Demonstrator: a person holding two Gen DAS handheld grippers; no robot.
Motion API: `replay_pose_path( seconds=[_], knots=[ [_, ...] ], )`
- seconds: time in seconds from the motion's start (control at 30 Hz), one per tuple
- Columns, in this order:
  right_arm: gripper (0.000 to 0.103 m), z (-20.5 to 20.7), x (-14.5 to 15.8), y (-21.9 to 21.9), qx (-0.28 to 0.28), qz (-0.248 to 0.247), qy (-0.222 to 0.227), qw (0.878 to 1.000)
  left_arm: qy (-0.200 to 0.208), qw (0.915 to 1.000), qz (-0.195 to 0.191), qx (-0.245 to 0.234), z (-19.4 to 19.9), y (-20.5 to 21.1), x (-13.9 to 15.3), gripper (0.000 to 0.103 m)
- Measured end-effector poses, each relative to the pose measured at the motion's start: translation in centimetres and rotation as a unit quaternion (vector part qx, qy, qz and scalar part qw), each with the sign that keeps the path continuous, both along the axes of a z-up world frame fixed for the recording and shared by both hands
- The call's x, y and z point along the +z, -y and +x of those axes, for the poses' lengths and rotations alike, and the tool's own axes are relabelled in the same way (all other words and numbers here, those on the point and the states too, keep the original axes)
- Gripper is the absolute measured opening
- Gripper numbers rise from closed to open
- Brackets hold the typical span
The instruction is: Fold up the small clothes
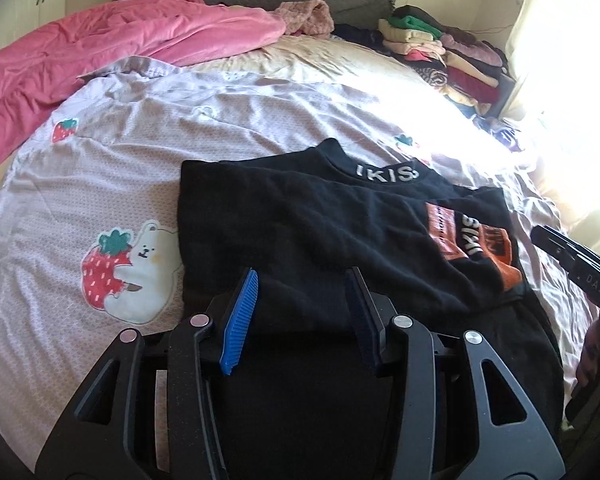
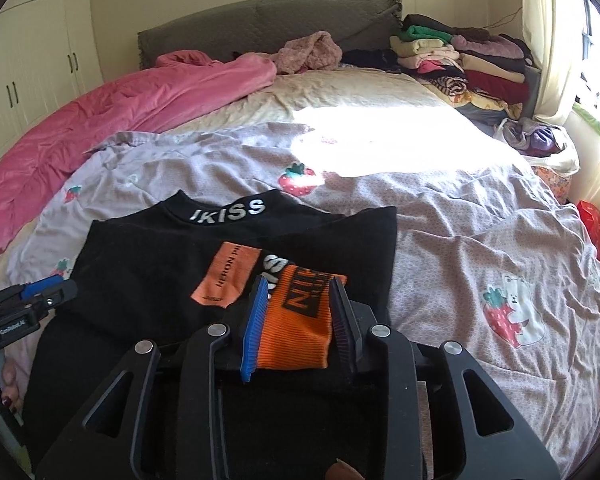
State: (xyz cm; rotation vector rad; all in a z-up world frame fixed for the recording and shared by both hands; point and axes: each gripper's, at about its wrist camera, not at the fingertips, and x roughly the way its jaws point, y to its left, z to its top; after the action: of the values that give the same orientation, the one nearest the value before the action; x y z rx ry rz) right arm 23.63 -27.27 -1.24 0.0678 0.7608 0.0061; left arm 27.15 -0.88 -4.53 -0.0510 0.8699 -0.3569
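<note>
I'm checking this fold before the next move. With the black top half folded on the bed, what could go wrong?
1. The right gripper has its jaws either side of the orange cuff; pulling away could drag it and undo the fold.
2. The black top lies on a wrinkled bedsheet, so the fold may come out uneven.

I count one black top [image 2: 148,264] lying on one bed [image 2: 480,248], one pink quilt [image 2: 112,116], one crumpled pink garment [image 2: 310,52] and one heap of folded clothes [image 2: 460,64]. I have two claws: left claw [image 1: 302,304], right claw [image 2: 300,320]. Two bear-and-strawberry prints show, one in each view.
</note>
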Motion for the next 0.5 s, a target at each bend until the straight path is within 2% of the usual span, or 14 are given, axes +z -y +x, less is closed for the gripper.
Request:
replay_pose_path(
  seconds=[0.13, 0.2, 0.3, 0.33, 0.4, 0.5],
  knots=[
    [0.035, 0.5, -0.7, -2.7, 0.044, -0.009, -0.014, 0.999, -0.021, 0.9996, 0.021, 0.004, 0.4, 0.7, -1.3, 0.039],
    [0.036, 1.1, -2.0, -3.7, 0.060, -0.024, -0.035, 0.997, -0.043, 0.9986, 0.031, 0.008, 0.8, 0.6, -2.6, 0.039],
    [0.039, 2.5, -5.2, -3.4, 0.033, -0.068, -0.094, 0.993, -0.042, 0.9987, 0.028, 0.003, 0.7, 0.4, -3.3, 0.039],
    [0.040, 2.9, -6.1, -2.8, 0.027, -0.062, -0.108, 0.992, -0.042, 0.9987, 0.030, -0.001, 0.6, 0.4, -3.3, 0.039],
    [0.040, 2.8, -6.8, -1.6, 0.021, -0.020, -0.104, 0.994, -0.042, 0.9987, 0.028, -0.003, 0.5, 0.3, -3.3, 0.039],
    [0.042, 2.4, -6.3, -1.7, 0.022, -0.015, -0.095, 0.995, -0.042, 0.9989, 0.023, -0.002, 0.4, 0.0, -3.3, 0.039]
  ],
)
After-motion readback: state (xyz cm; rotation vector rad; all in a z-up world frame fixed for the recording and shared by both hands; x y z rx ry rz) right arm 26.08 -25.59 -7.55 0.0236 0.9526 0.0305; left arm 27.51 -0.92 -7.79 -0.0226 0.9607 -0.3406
